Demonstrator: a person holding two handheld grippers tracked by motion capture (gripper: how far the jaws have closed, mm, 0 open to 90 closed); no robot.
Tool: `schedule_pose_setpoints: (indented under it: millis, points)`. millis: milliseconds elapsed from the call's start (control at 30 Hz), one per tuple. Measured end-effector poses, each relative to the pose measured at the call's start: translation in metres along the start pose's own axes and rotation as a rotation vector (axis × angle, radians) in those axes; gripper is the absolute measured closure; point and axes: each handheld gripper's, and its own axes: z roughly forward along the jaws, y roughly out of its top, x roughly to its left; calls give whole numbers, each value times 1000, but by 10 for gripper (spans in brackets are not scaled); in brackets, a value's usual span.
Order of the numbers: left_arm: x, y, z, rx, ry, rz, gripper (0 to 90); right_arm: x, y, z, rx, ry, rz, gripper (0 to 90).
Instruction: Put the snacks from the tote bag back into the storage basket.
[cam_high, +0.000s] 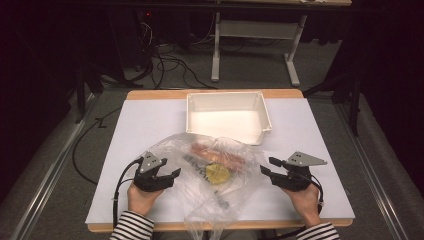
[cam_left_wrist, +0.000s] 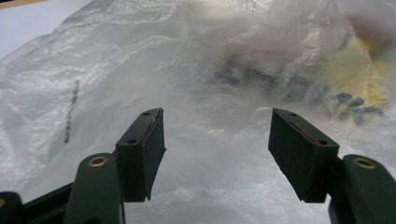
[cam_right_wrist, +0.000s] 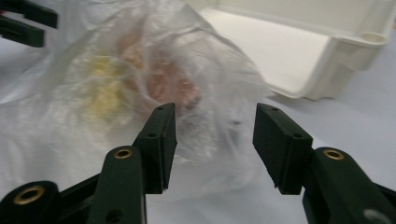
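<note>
A crumpled clear plastic bag (cam_high: 215, 175) lies at the table's near middle, with a yellow item (cam_high: 218, 173) and a reddish item (cam_high: 220, 152) inside it. My left gripper (cam_high: 175, 173) stands open at the bag's left edge, and in the left gripper view its jaws hover over the film (cam_left_wrist: 187, 93) with nothing between them. At the bag's right edge my right gripper (cam_high: 266, 166) is open, and in the right gripper view the bag (cam_right_wrist: 154, 79) lies just beyond its empty jaws. Each gripper is held by a hand in a striped sleeve.
A white plastic bin (cam_high: 227, 116) sits empty behind the bag at the table's far middle, and its corner (cam_right_wrist: 345, 56) is seen in the right gripper view. White paper (cam_high: 150, 125) covers the tabletop. Cables and a desk frame stand on the floor beyond.
</note>
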Motion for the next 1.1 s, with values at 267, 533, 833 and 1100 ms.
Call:
schedule_pose_setpoints:
  millis: [267,533,833,1100]
  points:
    - [-1,5,-6,-13,13,9,292,8,-5,32,121,68,30,488]
    - [6,1,-4,-3,18,-5,306,6,-9,44,206,72,18,870]
    - [-3,-2,-3,8,-9,14,322,-4,-10,40,197,20,-5,900]
    - [-3,-1,-6,14,7,29,312,-21,-5,34,173,-34,18,900]
